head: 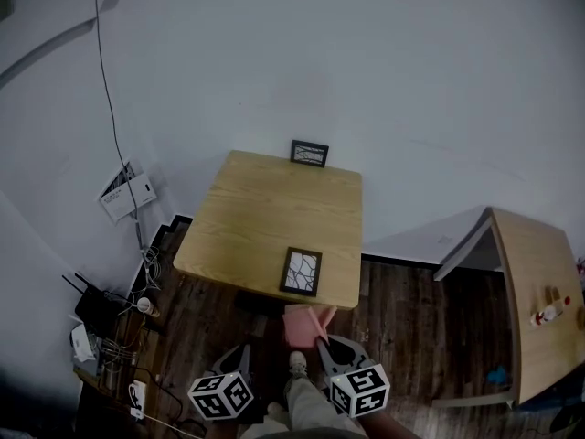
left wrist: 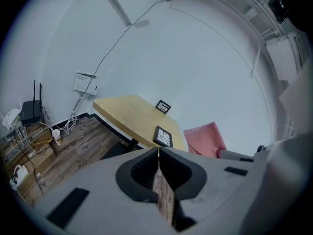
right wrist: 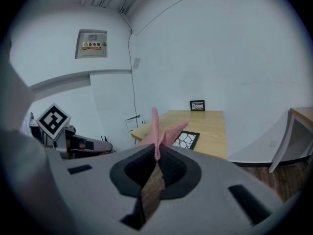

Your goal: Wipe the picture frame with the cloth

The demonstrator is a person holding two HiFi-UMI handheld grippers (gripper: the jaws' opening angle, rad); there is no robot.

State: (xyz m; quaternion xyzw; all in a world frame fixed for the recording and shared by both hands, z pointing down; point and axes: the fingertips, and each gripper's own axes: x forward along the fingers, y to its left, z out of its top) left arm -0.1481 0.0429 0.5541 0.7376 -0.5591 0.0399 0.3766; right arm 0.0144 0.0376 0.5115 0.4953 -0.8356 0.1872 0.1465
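I am counting two picture frames, one cloth, two grippers and two tables. The main wooden table (head: 274, 213) is standing against a white wall. One black picture frame (head: 301, 272) is lying flat on it near its near edge. A second picture frame (head: 309, 153) is standing upright at its far edge, against the wall.

I am holding the right gripper (head: 322, 340) just off the table's near edge, and its jaws are pinching a pink cloth (head: 304, 324). The cloth is hanging in the air there, touching neither frame. The left gripper (head: 239, 355) is hovering beside it, also off the near edge, with its jaws pressed together on nothing.

Only the head view is showing the second table (head: 539, 273), well off to the main table's right, with a small bottle (head: 548, 315) on it.

Only the left gripper view is showing a black router (left wrist: 30, 110) with raised antennas and a white cup (left wrist: 56, 136) on the floor to the table's left.

Only the right gripper view is showing a wall box (right wrist: 91, 44) high above the table's left side. Its label is carrying a warning triangle and what I am reading as "配电箱". The same view is catching the left gripper's black-and-white marker cube (right wrist: 53, 120).
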